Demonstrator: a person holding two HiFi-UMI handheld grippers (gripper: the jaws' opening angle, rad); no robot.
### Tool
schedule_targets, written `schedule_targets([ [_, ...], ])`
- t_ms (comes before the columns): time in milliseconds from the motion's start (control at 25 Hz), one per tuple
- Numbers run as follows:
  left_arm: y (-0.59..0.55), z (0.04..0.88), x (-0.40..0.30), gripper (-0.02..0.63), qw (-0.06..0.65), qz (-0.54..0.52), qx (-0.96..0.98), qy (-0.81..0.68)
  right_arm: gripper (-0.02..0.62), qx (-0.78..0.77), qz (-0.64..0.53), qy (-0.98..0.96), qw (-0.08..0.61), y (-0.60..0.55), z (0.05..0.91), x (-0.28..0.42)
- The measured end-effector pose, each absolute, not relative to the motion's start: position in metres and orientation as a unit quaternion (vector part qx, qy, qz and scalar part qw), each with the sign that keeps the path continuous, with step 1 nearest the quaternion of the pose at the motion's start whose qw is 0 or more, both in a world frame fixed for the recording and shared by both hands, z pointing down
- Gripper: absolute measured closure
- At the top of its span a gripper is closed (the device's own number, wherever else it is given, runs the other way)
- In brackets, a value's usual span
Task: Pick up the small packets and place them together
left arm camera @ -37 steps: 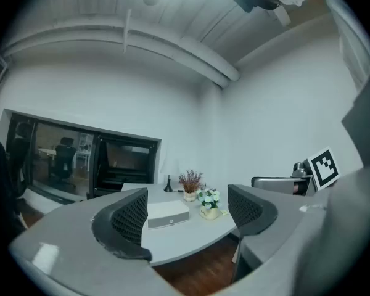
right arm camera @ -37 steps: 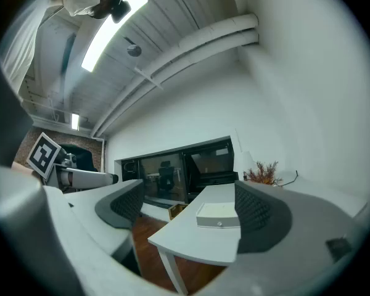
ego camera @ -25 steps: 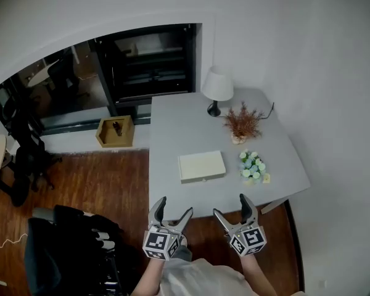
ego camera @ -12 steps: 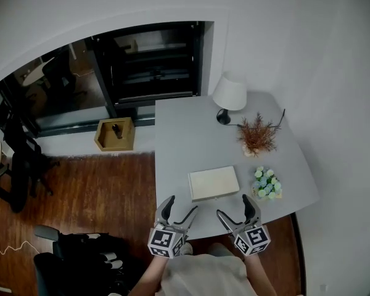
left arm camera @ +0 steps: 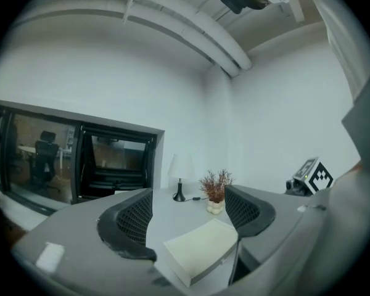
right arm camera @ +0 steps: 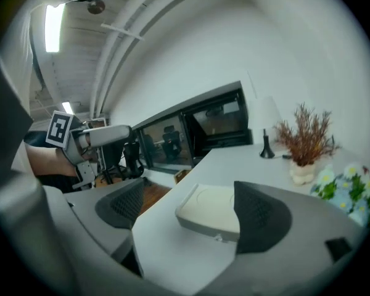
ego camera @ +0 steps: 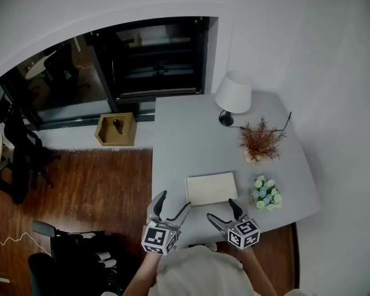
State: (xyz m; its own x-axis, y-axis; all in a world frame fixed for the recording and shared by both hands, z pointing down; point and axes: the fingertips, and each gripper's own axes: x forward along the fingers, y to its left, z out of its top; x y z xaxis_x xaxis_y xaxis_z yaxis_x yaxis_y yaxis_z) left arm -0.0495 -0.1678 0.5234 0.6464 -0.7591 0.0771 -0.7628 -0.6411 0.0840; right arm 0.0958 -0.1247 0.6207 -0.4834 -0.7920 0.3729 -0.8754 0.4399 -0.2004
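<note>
Approach step, no grasp yet: left gripper [ego camera: 174, 201] & right gripper [ego camera: 222, 209] both wide open, empty, over near edge of desk [ego camera: 185, 134], just short of flat cream box [ego camera: 211, 188]. No small packets visible; poss. inside box. Next: prob. reach box, lift lid.

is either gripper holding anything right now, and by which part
Nothing is held. The left hand-held gripper and right hand-held gripper both have jaws apart and empty; the flat cream box lies ahead on the table.
</note>
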Motion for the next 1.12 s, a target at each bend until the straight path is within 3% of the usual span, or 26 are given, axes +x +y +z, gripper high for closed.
schedule_targets([
  [120,-0.172,0.527,-0.051,0.250,0.071,0.014,0.897,-0.435,0.165,0.467,0.254,-0.829,0.171,-0.118,0.675,0.093],
  [160,-0.171,0.528,-0.051,0.250,0.073,0.015,0.897,-0.437,0.232,0.467,0.273,-0.818,0.194,-0.116,0.695,0.096],
  [360,-0.168,0.534,-0.051,0.250,0.079,0.025,0.893,-0.443,0.238,0.462,0.364,-0.761,0.276,-0.116,0.780,0.108],
  [440,-0.168,0.534,-0.056,0.256,0.083,0.024,0.889,-0.449,0.239,0.459,0.383,-0.749,0.287,-0.122,0.798,0.107],
  [520,-0.167,0.535,-0.061,0.255,0.087,0.021,0.886,-0.454,0.304,0.453,0.389,-0.745,0.296,-0.131,0.809,0.102],
  [880,-0.160,0.538,-0.076,0.259,0.097,0.022,0.876,-0.472,0.307,0.485,0.419,-0.697,0.322,-0.152,0.830,0.104],
  [960,-0.158,0.539,-0.080,0.261,0.100,0.023,0.874,-0.475,0.454,0.493,0.419,-0.688,0.329,-0.154,0.830,0.108],
  [1040,-0.157,0.540,-0.081,0.261,0.101,0.024,0.873,-0.477,0.467,0.492,0.420,-0.686,0.334,-0.155,0.831,0.111],
  [1080,-0.157,0.540,-0.082,0.261,0.101,0.024,0.873,-0.477,0.519,0.489,0.419,-0.688,0.335,-0.156,0.831,0.111],
  [1120,-0.157,0.540,-0.082,0.261,0.101,0.023,0.873,-0.477,0.522,0.486,0.416,-0.691,0.336,-0.157,0.831,0.111],
])
